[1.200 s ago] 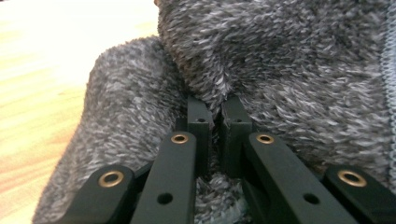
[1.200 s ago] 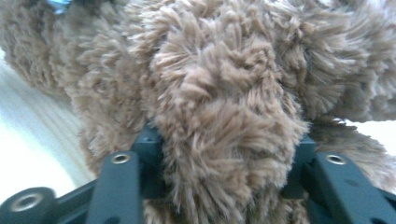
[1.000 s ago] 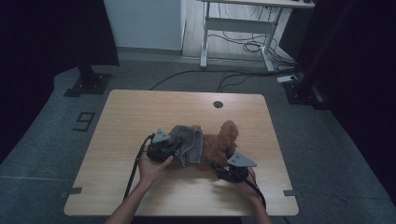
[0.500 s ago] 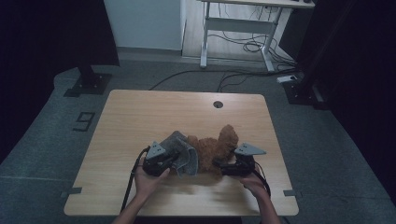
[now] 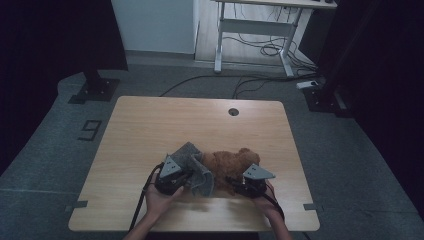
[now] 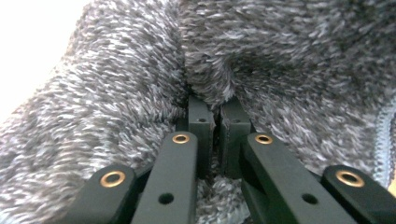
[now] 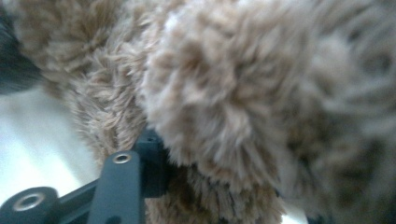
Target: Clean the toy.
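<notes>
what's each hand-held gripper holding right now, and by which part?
Left hand-held gripper is shut on a pinched fold of the grey fuzzy cloth. Right hand-held gripper has the brown plush toy between its closing jaws; a firm hold can't be told.

A light wooden table (image 5: 150, 125) with a round cable hole (image 5: 233, 111) near its far edge stands on grey carpet (image 5: 60, 150). Beyond the table a white desk frame (image 5: 255, 30) stands on a pale floor with loose cables (image 5: 260, 47) under it. Dark curtains (image 5: 50, 40) hang left and right of the table, and a figure 9 (image 5: 90, 130) is marked on the carpet to its left.
</notes>
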A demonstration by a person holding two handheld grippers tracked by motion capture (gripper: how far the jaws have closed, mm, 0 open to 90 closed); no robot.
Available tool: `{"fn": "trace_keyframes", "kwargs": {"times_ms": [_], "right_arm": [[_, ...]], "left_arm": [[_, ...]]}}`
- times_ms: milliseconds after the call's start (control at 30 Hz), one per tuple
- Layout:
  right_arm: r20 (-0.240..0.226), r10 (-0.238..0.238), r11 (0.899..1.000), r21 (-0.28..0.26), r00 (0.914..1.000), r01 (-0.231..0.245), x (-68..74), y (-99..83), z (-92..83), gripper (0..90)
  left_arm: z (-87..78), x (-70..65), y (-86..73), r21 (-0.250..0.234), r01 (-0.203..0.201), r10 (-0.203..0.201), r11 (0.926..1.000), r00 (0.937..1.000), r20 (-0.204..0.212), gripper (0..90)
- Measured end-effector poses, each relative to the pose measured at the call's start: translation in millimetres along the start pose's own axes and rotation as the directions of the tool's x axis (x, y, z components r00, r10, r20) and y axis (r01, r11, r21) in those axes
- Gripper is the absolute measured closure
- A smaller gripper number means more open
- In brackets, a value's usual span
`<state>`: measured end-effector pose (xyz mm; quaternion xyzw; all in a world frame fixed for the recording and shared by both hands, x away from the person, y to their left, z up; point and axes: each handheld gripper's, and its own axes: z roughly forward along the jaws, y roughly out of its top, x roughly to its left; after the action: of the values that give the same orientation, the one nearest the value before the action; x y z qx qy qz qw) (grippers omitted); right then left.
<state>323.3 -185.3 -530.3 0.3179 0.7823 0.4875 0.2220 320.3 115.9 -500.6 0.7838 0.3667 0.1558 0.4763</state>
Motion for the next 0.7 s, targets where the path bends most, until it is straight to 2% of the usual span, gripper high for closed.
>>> {"fn": "trace_keyframes", "kwargs": {"times_ms": [33, 100, 200, 300, 367, 400, 433, 500, 600, 700], "right_arm": [[0.043, -0.026, 1.000, -0.010, 0.9987, 0.026, 1.4, 0.2, 3.6, 51.3], [0.097, -0.046, 0.999, -0.019, 0.9942, 0.048, 1.0, 1.5, 9.6, 53.8], [0.162, -0.056, 0.998, -0.031, 0.9852, 0.062, -3.3, 4.1, 18.8, 55.3], [0.165, -0.009, 0.998, -0.054, 0.9862, 0.018, -12.2, 4.0, 23.8, 55.5], [0.157, -0.002, 0.998, -0.065, 0.9876, 0.012, -12.9, 3.3, 23.1, 55.5], [0.153, 0.000, 0.998, -0.066, 0.9882, 0.010, -12.6, 2.9, 22.1, 55.4], [0.147, 0.004, 0.998, -0.070, 0.9892, 0.007, -12.6, 2.2, 20.5, 55.4], [0.138, 0.013, 0.997, -0.073, 0.9903, -0.003, -13.0, 1.1, 18.1, 55.1], [0.133, 0.016, 0.997, -0.071, 0.9909, -0.007, -13.7, 1.3, 17.3, 54.5], [0.132, 0.017, 0.998, -0.062, 0.9911, -0.008, -13.6, 2.3, 16.6, 54.1]], "left_arm": [[2.4, 0.2, 2.7, 0.005, 0.000, 0.000, 1.0000, 1.0000, -0.006, 85.4], [9.3, 1.3, 10.6, 0.017, -0.008, 0.008, 0.9998, 0.9996, -0.025, 85.4], [20.3, 6.2, 19.2, 0.023, 0.000, 0.001, 0.9997, 0.9988, -0.049, 85.4], [23.6, 10.9, 24.1, 0.022, 0.021, -0.021, 0.9995, 0.9990, -0.040, 85.3], [19.1, 12.7, 27.6, 0.017, 0.030, -0.029, 0.9994, 0.9991, -0.031, 85.0], [12.9, 13.9, 31.3, 0.001, 0.056, -0.056, 0.9985, 0.9984, -0.010, 84.7], [7.3, 13.3, 35.5, -0.013, 0.063, -0.063, 0.9979, 0.9980, 0.000, 84.4], [-4.8, 4.8, 47.2, -0.050, 0.038, -0.038, 0.9980, 0.9993, 0.000, 84.4], [-13.5, -11.1, 65.0, -0.089, -0.003, 0.004, 0.9960, 0.9999, 0.011, 84.4], [-7.5, -29.9, 85.8, -0.094, -0.044, 0.047, 0.9946, 0.9982, 0.036, 84.2]]}}
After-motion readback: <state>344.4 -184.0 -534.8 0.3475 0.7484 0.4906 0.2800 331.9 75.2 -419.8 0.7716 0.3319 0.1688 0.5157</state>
